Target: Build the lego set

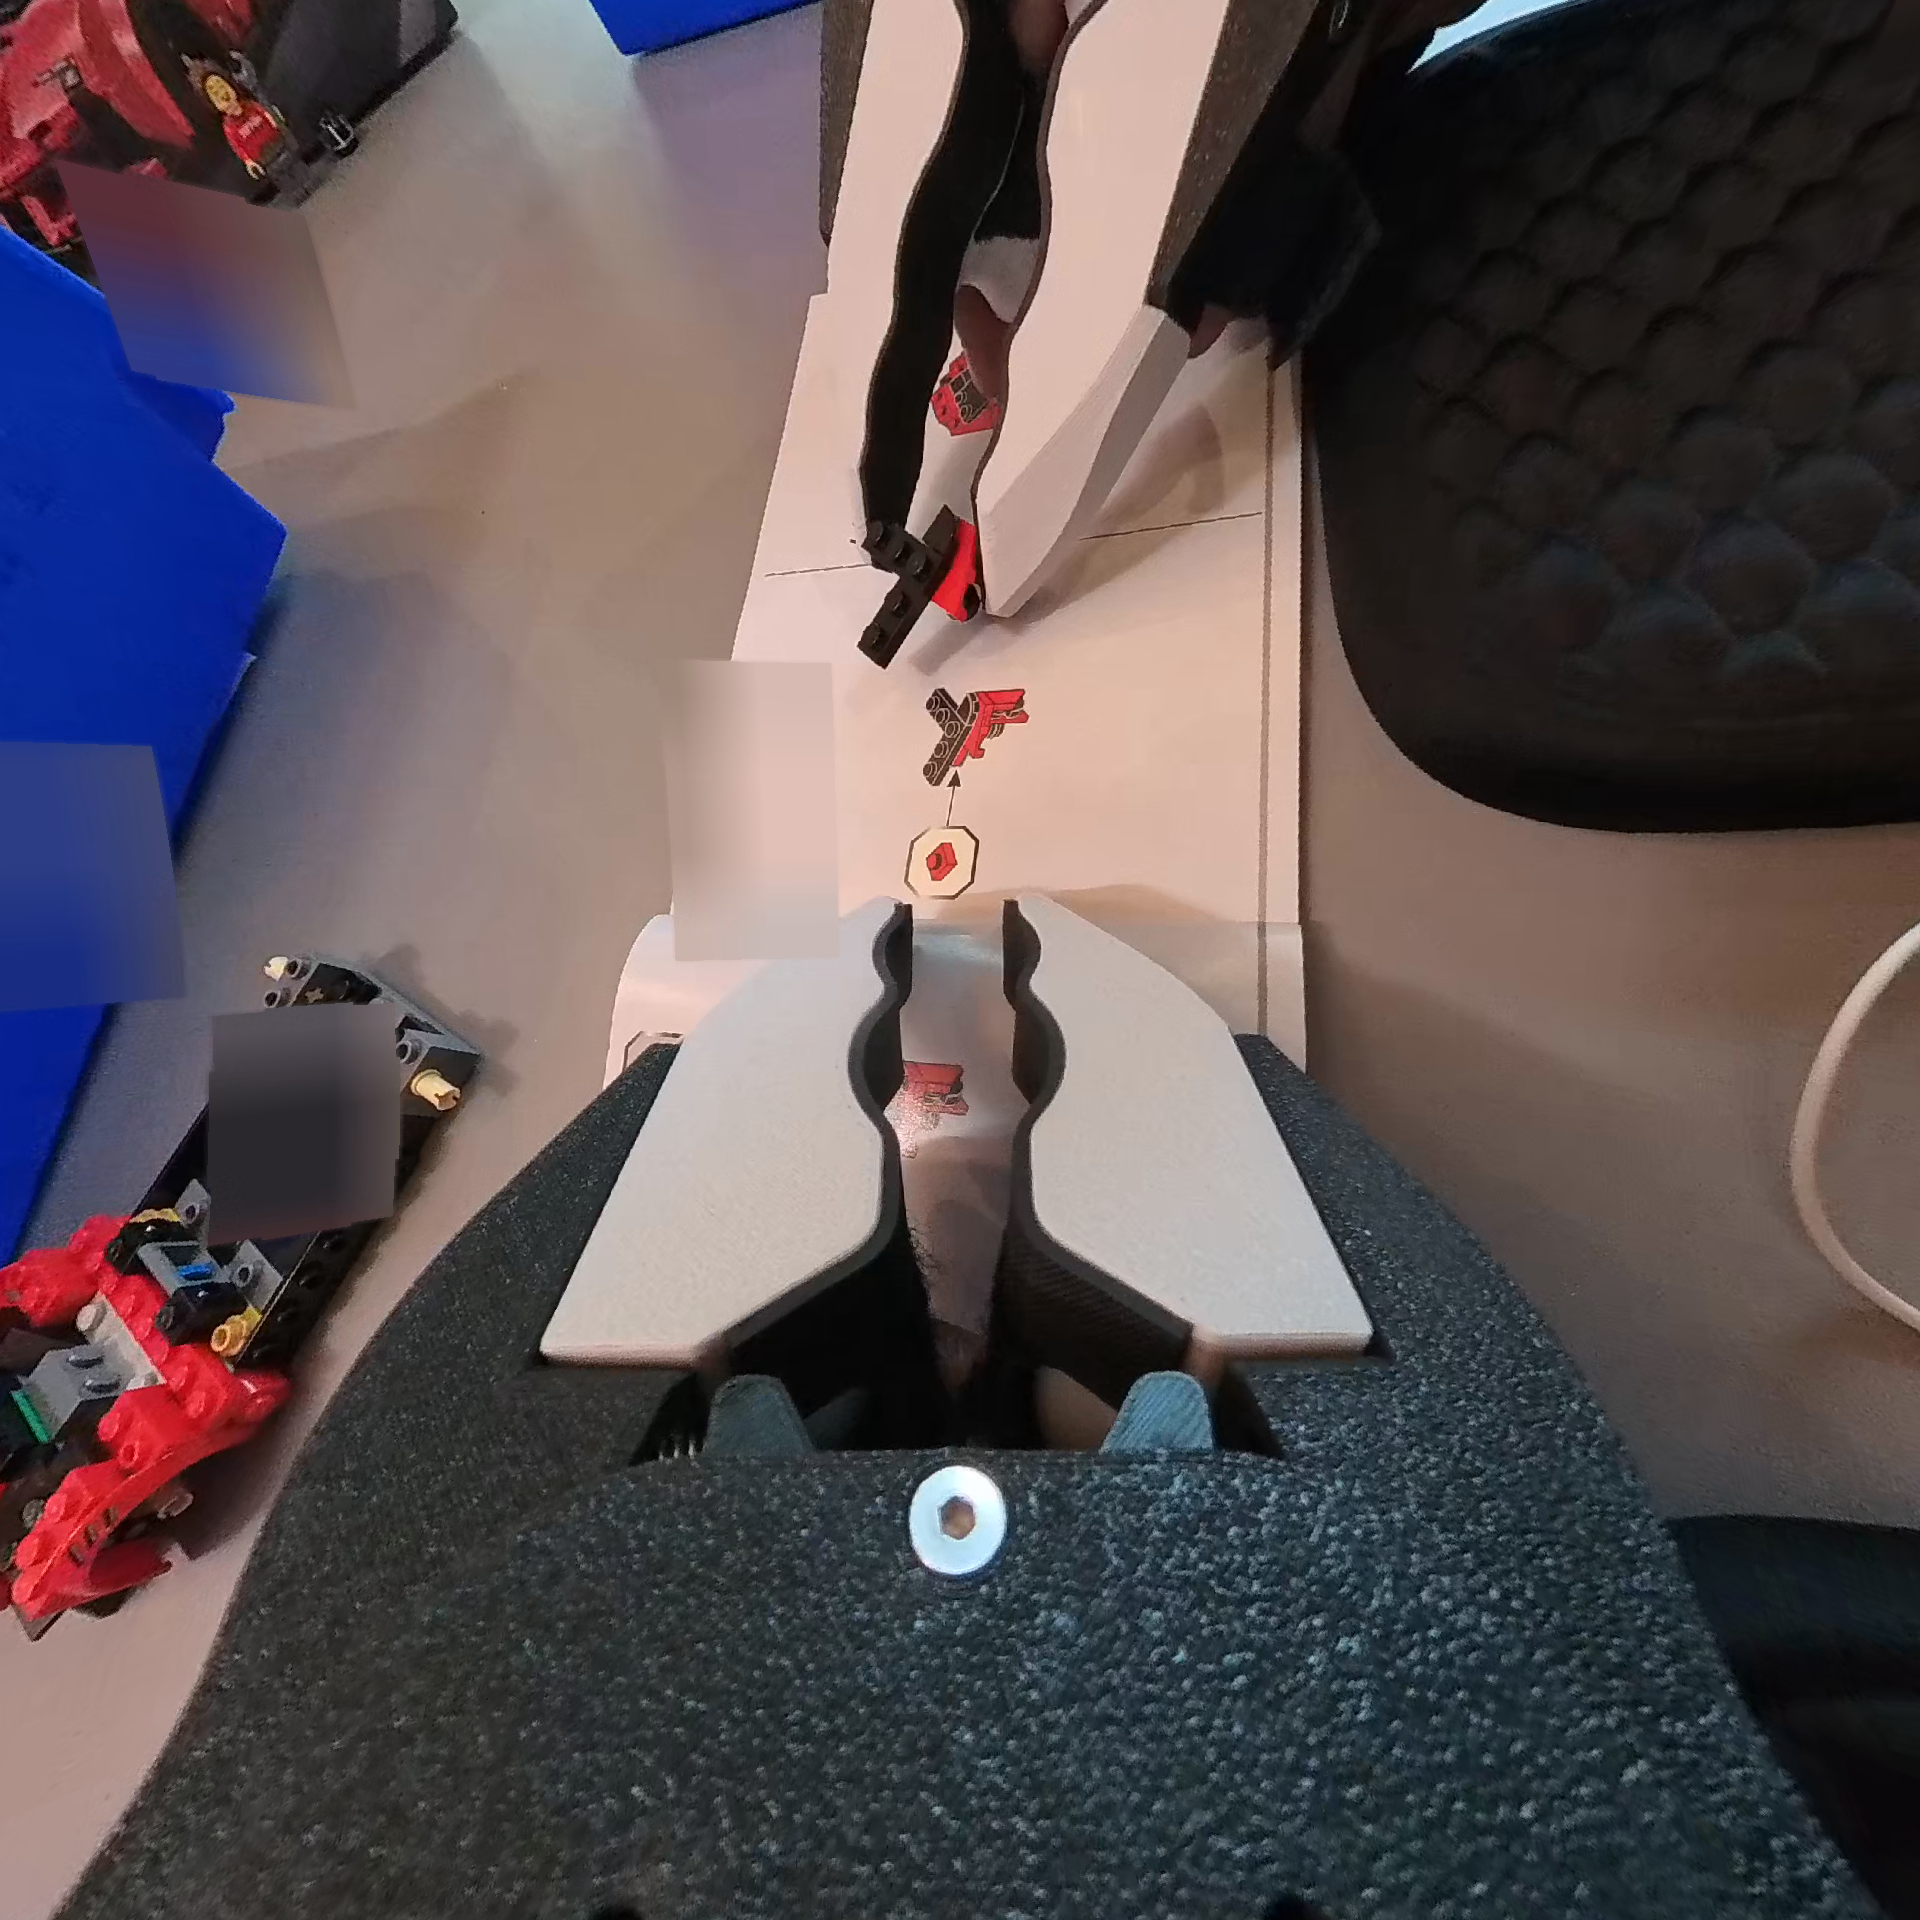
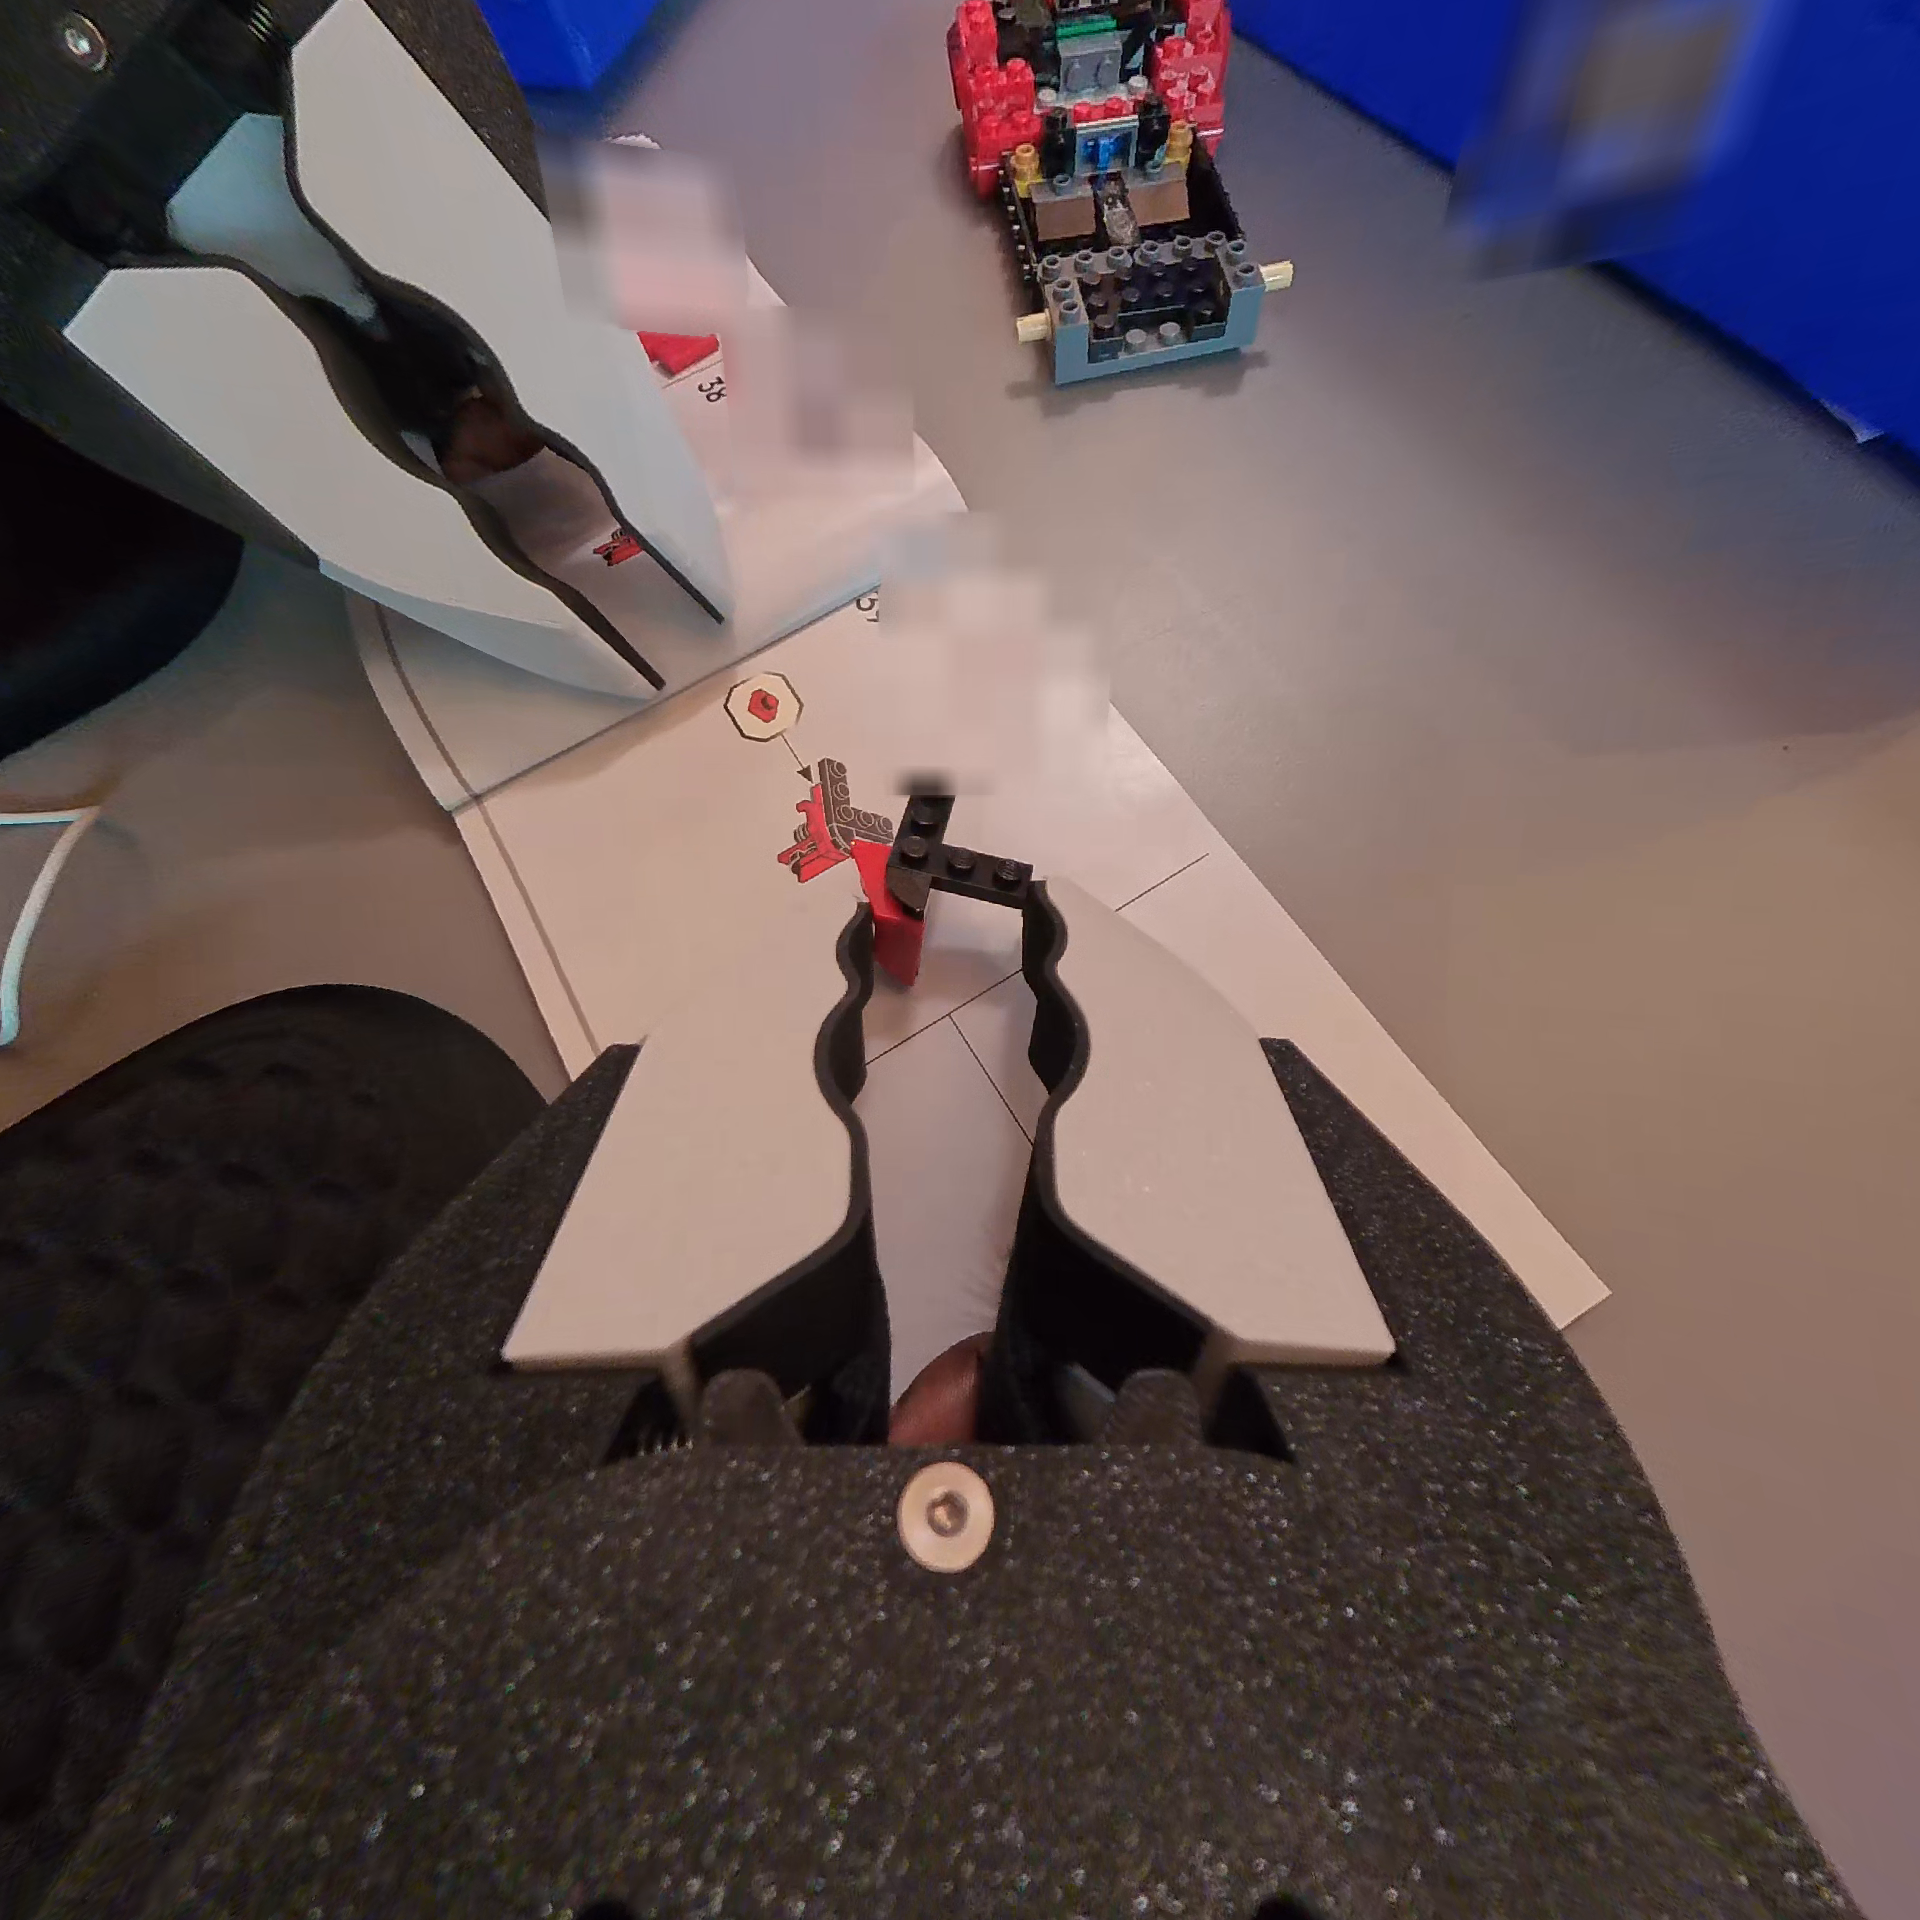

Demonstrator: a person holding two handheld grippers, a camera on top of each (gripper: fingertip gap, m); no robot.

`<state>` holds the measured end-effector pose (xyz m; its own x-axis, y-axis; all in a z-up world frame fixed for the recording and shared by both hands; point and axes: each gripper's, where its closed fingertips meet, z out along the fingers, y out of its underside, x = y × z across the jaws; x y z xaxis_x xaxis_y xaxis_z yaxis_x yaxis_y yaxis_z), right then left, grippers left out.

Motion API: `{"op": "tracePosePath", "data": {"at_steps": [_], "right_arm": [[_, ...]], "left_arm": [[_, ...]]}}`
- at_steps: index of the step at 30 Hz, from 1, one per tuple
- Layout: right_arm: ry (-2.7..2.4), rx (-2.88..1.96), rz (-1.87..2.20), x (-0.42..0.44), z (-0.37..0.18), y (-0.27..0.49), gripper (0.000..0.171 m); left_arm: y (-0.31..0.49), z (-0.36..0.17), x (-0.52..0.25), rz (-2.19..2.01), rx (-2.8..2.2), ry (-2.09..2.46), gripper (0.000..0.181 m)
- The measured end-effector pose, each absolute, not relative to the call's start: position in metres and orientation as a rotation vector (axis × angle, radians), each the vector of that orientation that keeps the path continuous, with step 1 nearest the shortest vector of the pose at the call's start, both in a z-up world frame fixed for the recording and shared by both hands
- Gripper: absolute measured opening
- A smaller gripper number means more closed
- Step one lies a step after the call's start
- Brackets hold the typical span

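Observation:
My right gripper (image 2: 948,906) is shut on a small black-and-red brick assembly (image 2: 940,883): a black studded plate on a red piece. It holds the assembly just above the open instruction booklet (image 2: 644,883). In the left wrist view the same gripper (image 1: 935,561) comes in from the top with the assembly (image 1: 925,582) at its tips. My left gripper (image 1: 956,916) is open and empty, low over the booklet (image 1: 1143,727), facing the right gripper. It also shows in the right wrist view (image 2: 688,652) at the upper left.
A partly built red and black car (image 1: 135,1340) (image 2: 1122,208) sits on the grey table beside the booklet. Blue bins (image 1: 104,571) (image 2: 1662,156) stand behind it. A black mesh cushion (image 1: 1610,416) and a white cable (image 1: 1839,1143) lie on the other side. Spacing between my two grippers at the tips: around 8 centimeters.

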<state>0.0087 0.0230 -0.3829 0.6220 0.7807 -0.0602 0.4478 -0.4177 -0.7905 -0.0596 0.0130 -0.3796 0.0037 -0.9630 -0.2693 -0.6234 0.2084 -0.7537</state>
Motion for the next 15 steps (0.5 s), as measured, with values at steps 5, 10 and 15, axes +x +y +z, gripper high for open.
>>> {"op": "tracePosePath", "data": {"at_steps": [5, 10, 15], "right_arm": [[-0.959, -2.076, 0.557, 0.0089, -0.3828, 0.0230, 0.028], [-0.959, -2.076, 0.558, 0.0089, -0.3828, 0.0230, 0.028], [-0.959, -2.077, 0.560, 0.0089, -0.3828, 0.0229, 0.028]], "left_arm": [[0.0130, -0.3796, -0.0596, -0.551, -1.499, 1.706, 0.016], [0.0130, -0.3796, -0.0596, -0.551, -1.498, 1.706, 0.016], [0.0130, -0.3797, -0.0596, -0.555, -1.501, 1.707, 0.016]]}}
